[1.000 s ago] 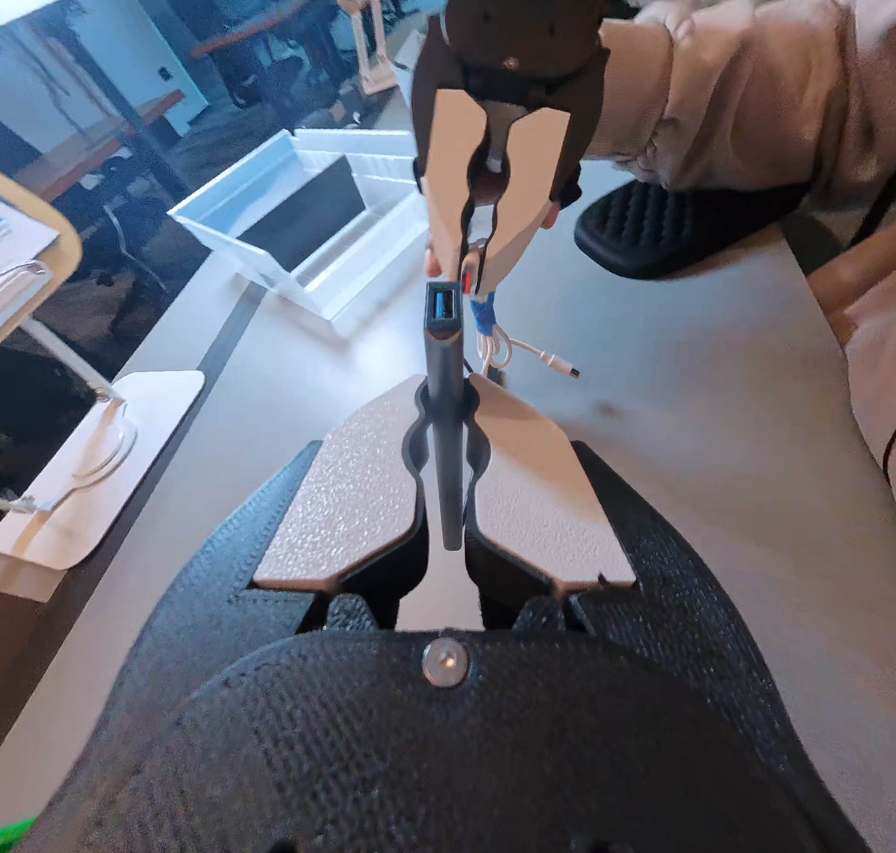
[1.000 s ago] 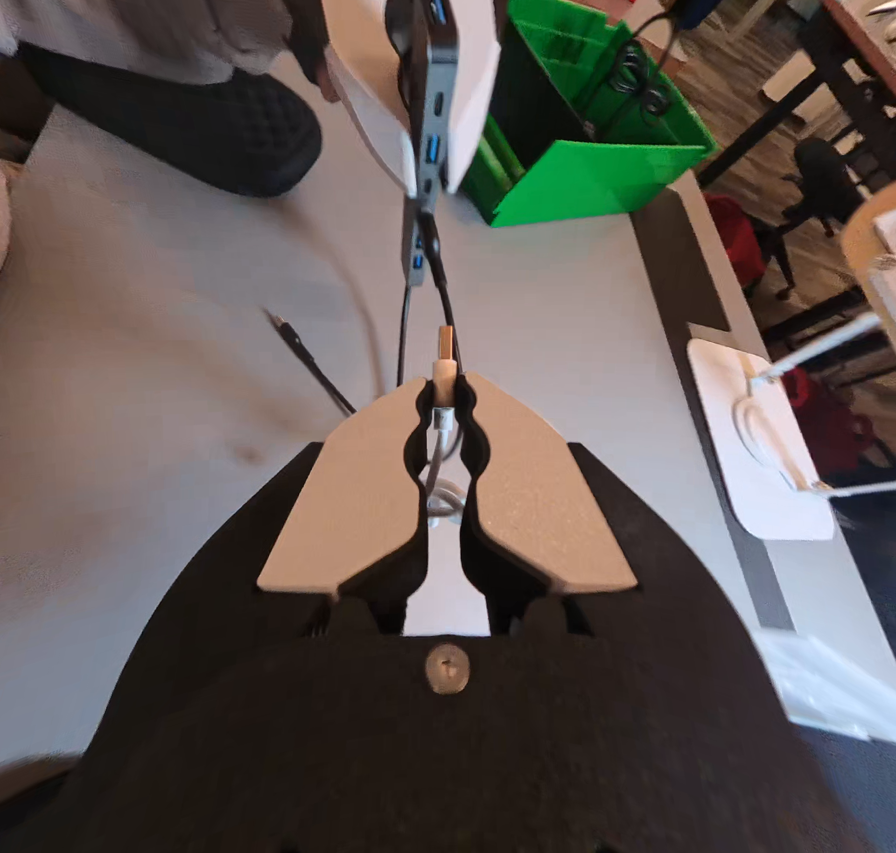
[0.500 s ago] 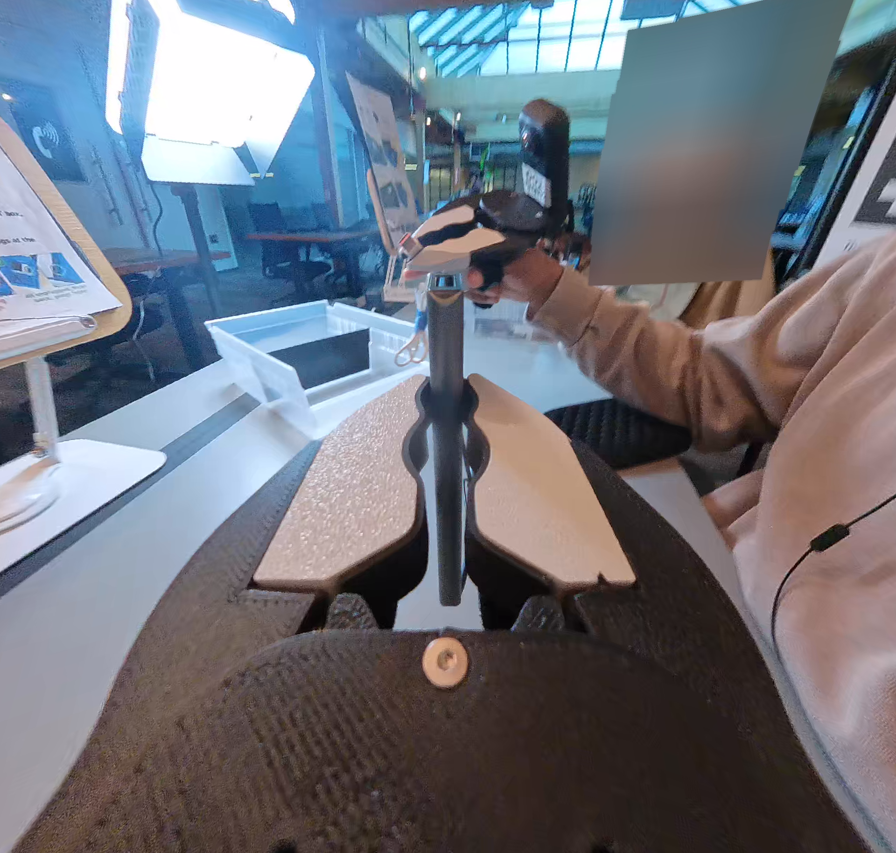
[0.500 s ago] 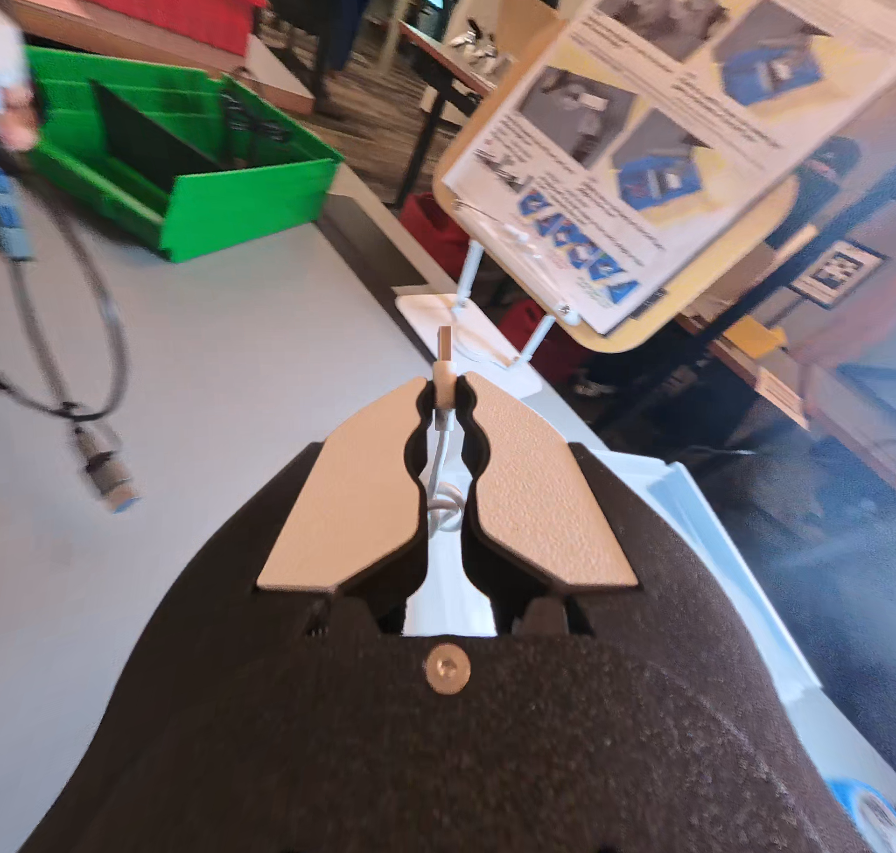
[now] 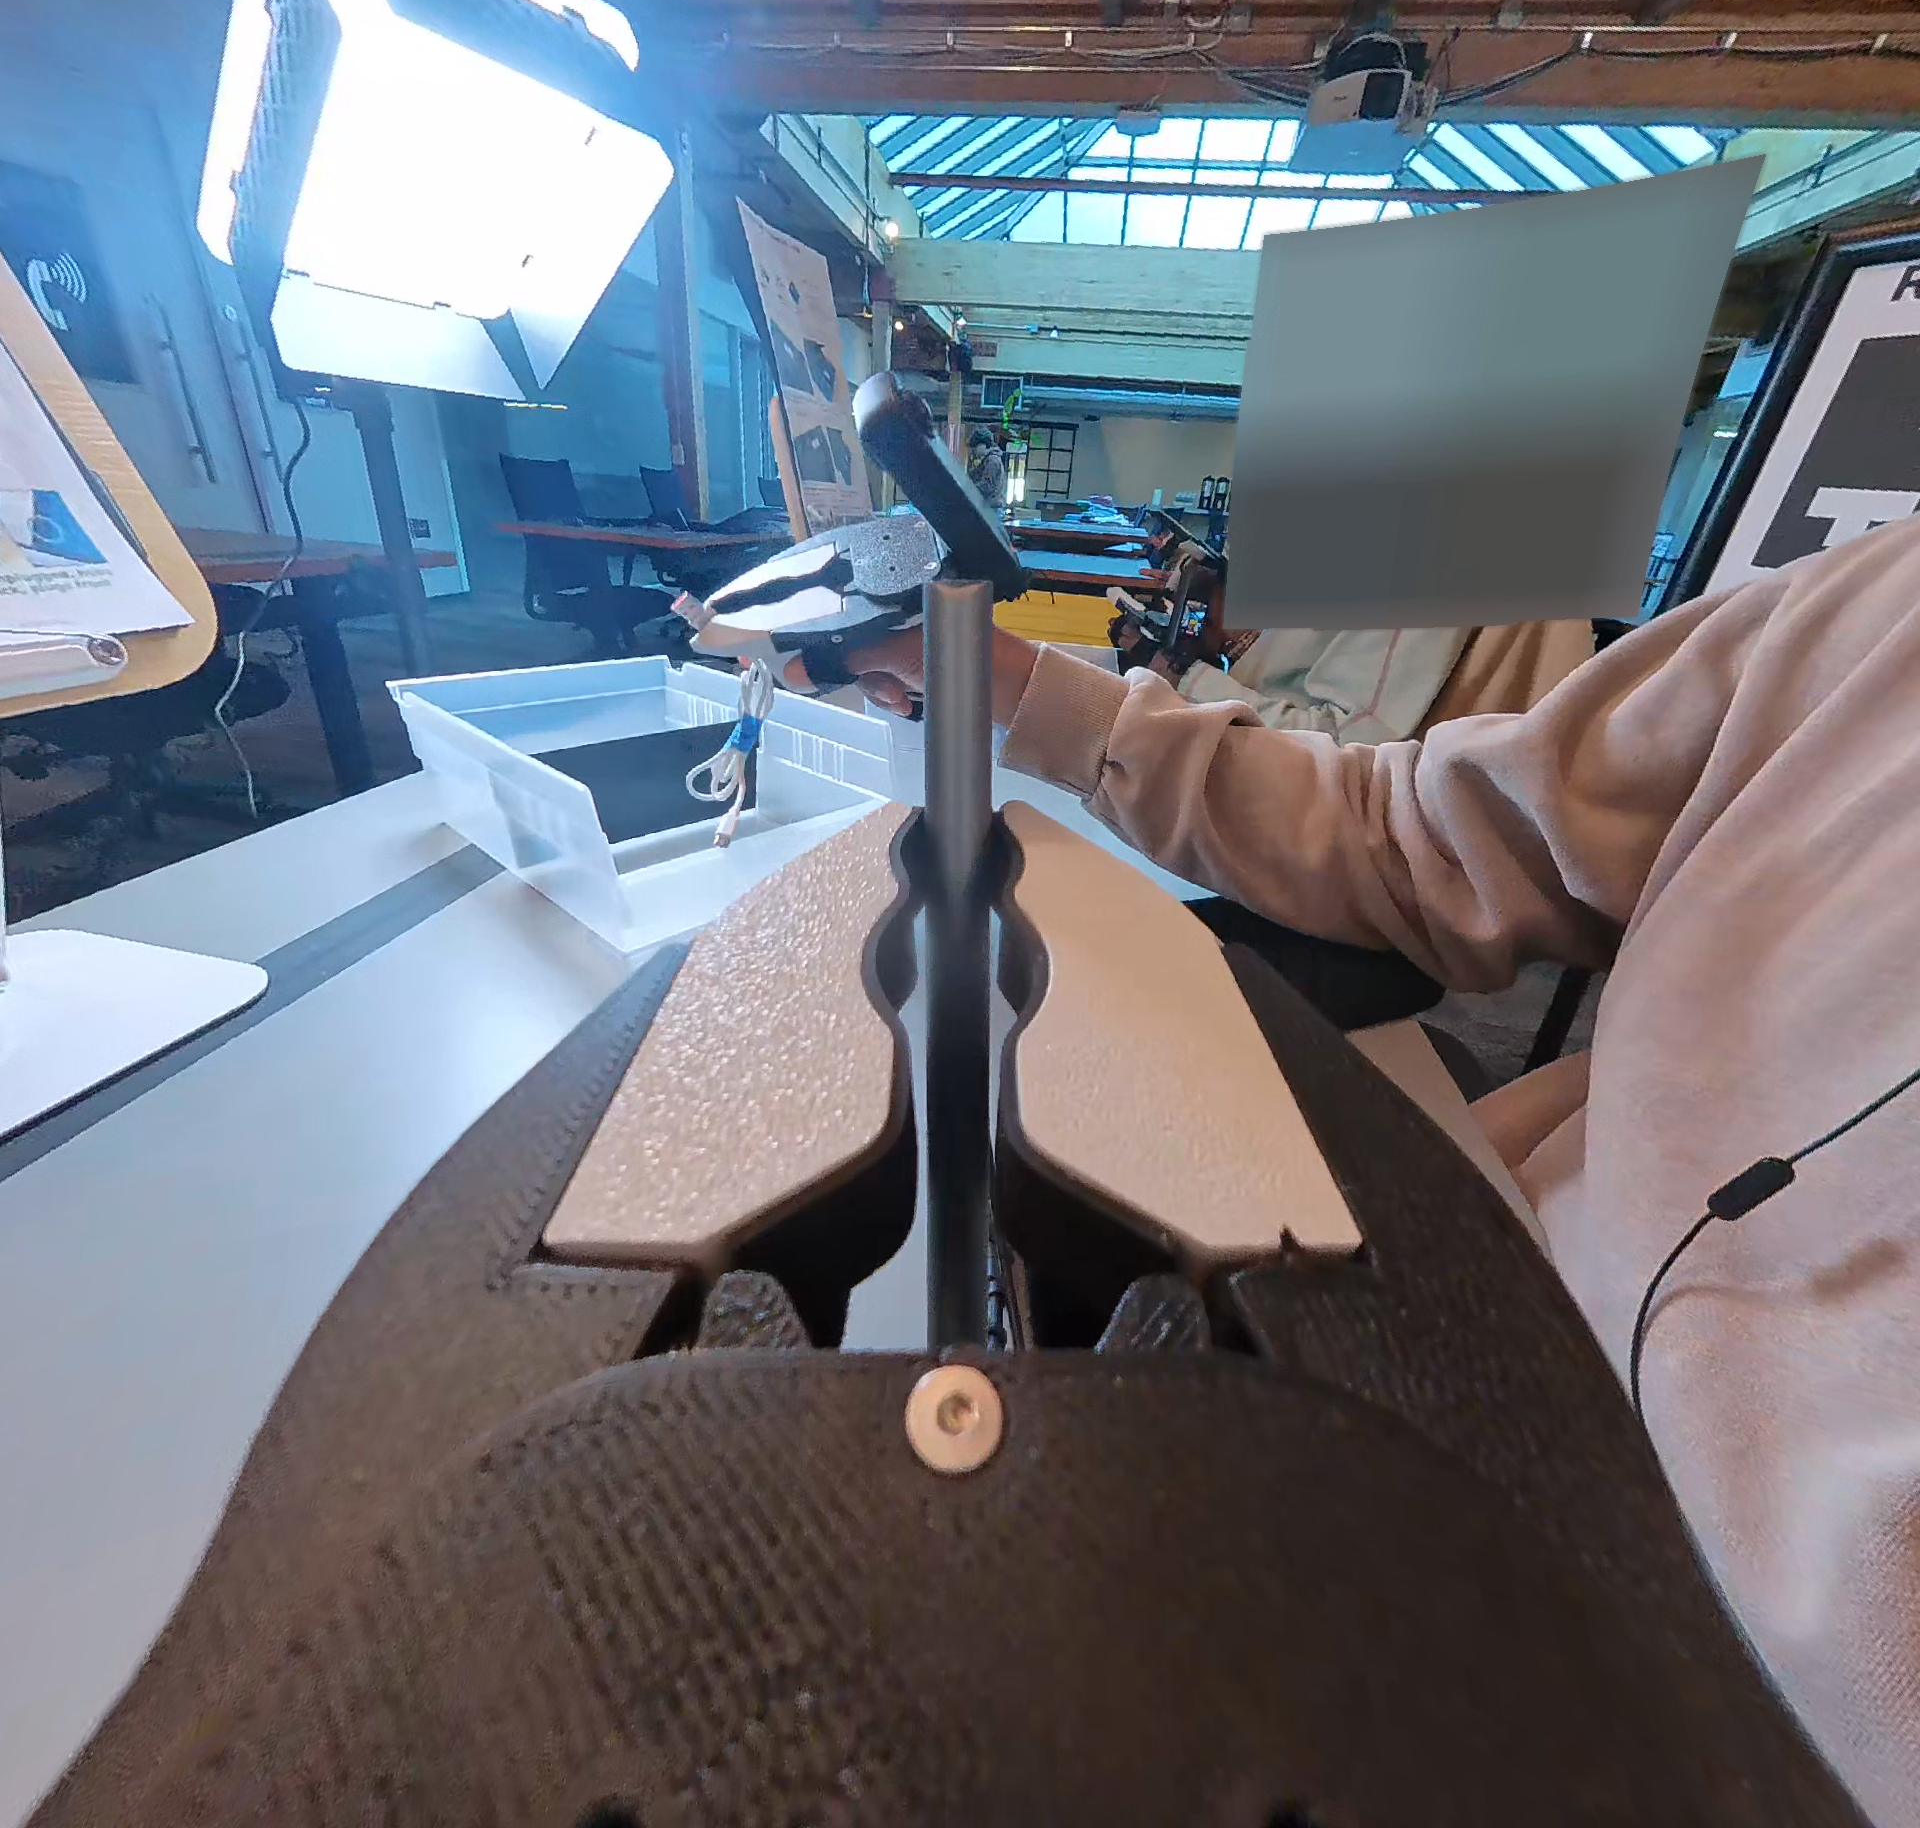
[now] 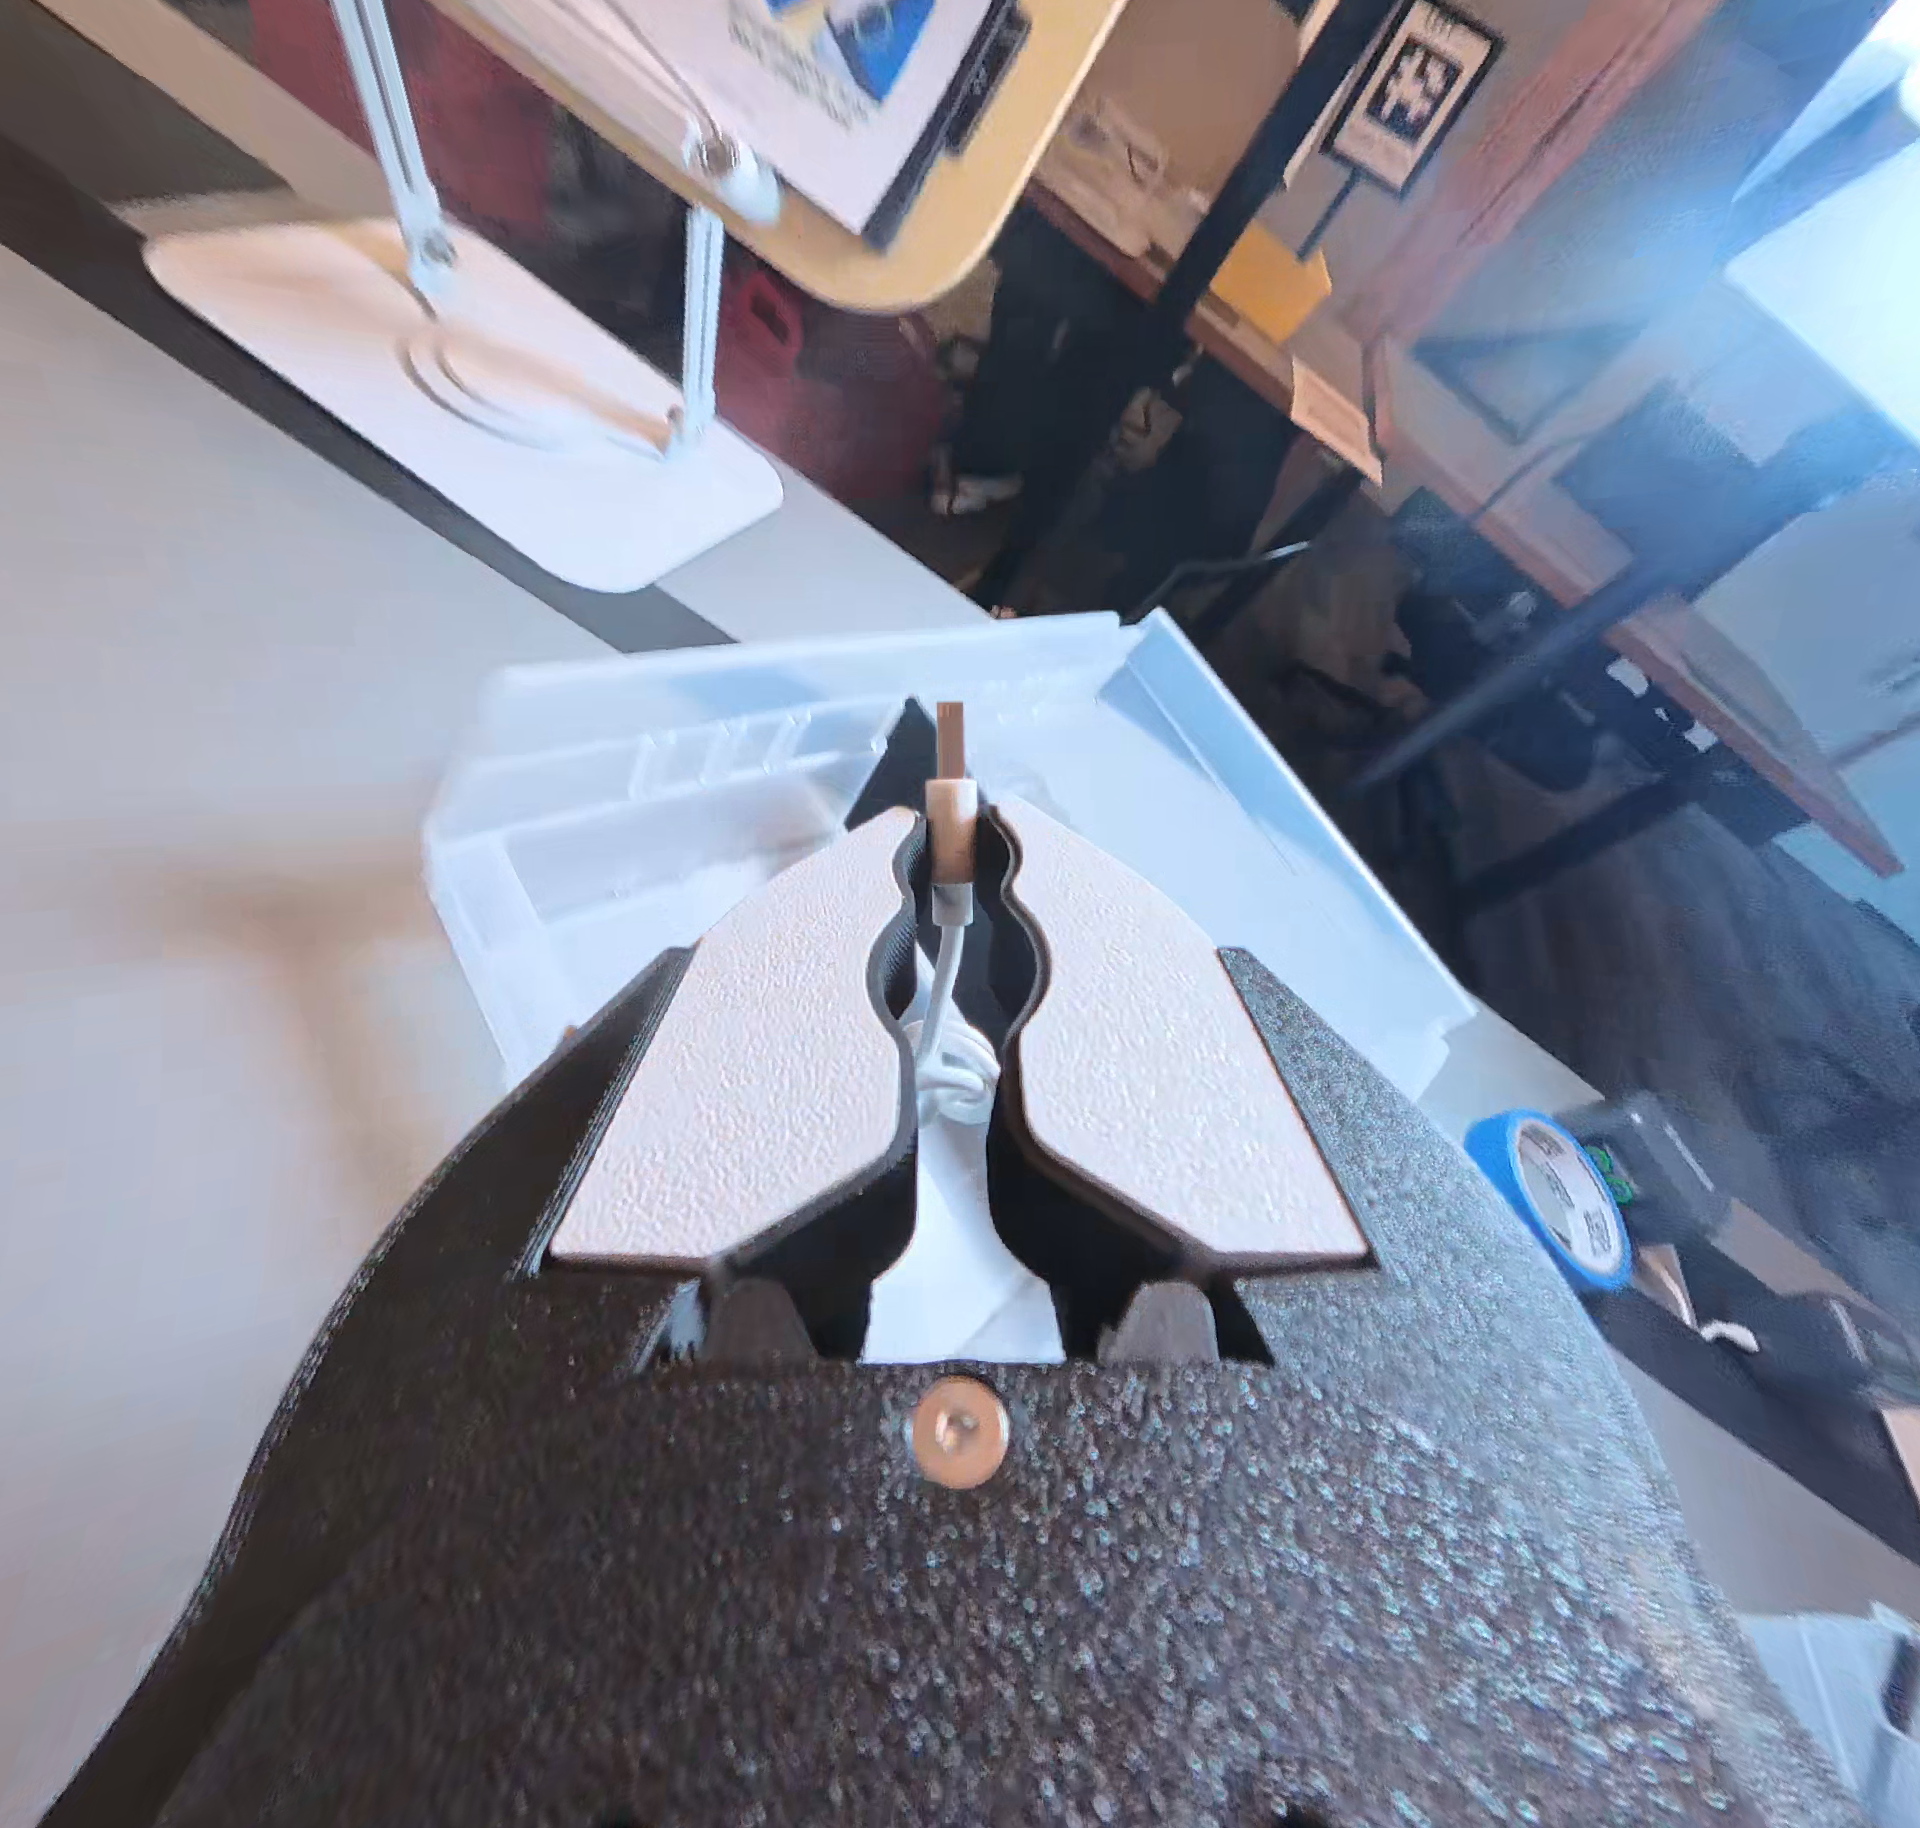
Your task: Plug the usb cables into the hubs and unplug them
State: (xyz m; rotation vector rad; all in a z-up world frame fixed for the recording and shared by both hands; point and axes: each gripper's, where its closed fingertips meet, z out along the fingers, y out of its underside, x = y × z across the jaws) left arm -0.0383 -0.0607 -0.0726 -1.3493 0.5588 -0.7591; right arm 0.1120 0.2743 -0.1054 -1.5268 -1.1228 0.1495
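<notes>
My left gripper is shut on a slim dark grey USB hub, held edge-on and pointing forward, raised above the table. My right gripper is shut on the plug of a white USB cable; the metal tip sticks out past the fingertips and the coiled cable hangs between the fingers. In the left wrist view the right gripper is farther off, over the clear bin, with the white cable bundle and its blue tie dangling under it. Cable and hub are apart.
A clear plastic bin with a dark bottom sits on the white table. A white stand base carries a tilted instruction board. A blue tape roll lies off the table's edge. A person's sleeve reaches across.
The right gripper pulled the white cable away from the hub and swung it over the clear bin. The left gripper tilted up with the hub, now looking level across the room.
</notes>
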